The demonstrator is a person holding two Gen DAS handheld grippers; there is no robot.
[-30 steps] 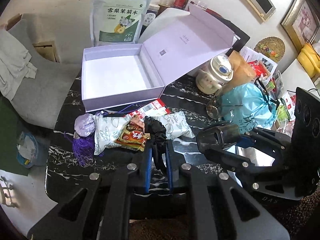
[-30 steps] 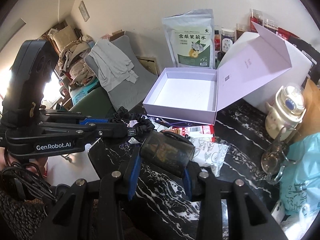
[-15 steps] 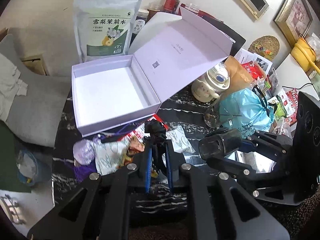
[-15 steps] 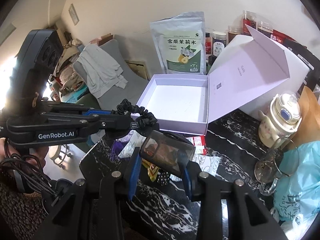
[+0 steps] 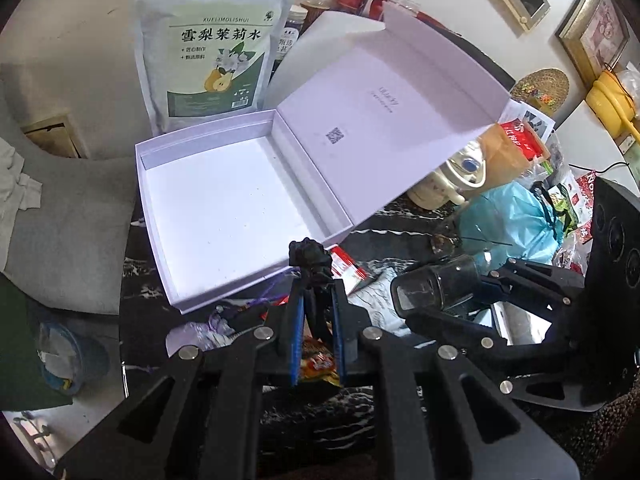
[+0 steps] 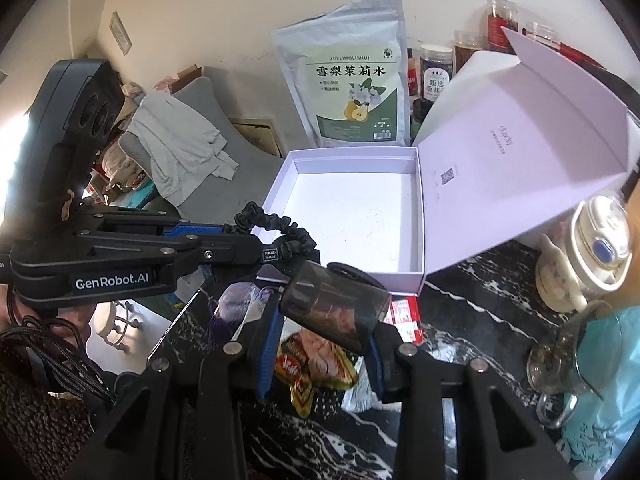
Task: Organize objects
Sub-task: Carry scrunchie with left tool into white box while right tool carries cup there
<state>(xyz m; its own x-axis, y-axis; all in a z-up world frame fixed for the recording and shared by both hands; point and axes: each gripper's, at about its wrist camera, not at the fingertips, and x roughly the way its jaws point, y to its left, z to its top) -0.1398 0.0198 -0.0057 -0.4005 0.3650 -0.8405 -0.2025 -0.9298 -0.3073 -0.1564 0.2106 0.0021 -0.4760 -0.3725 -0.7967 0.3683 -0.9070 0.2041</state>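
Black and crinkly, the hair scrunchie [image 5: 310, 258] is pinched tight between the two fingers of the left gripper [image 5: 316, 300]. It sticks out past the fingertips, right at the near edge of the pale purple box [image 5: 224, 204]. In the right wrist view the same scrunchie [image 6: 276, 226] hangs in the air just over the box's near left corner.

The right gripper [image 6: 326, 320] is clamped on a dark see-through jar [image 6: 334, 306]. The jar lies on its side between the fingers, with something brownish inside. It is held above the black marble table [image 6: 460, 320], just in front of the box.

The box [image 6: 360, 208] is open and its white inside has nothing in it. Its lid [image 6: 520, 140] stands tilted up on the right side.

Under both grippers lie snack packets [image 6: 316, 364], a small purple pouch [image 6: 236, 300] and a red and white packet [image 6: 406, 314], all on the table beside the box, not in it.

Behind the box stands a big white and green bag [image 6: 352, 80] with a pear on it. Next to it are jars with lids [image 6: 436, 68]. To the right are a cream kettle [image 6: 580, 256], a glass cup [image 6: 568, 352] and a blue plastic bag [image 5: 508, 220].
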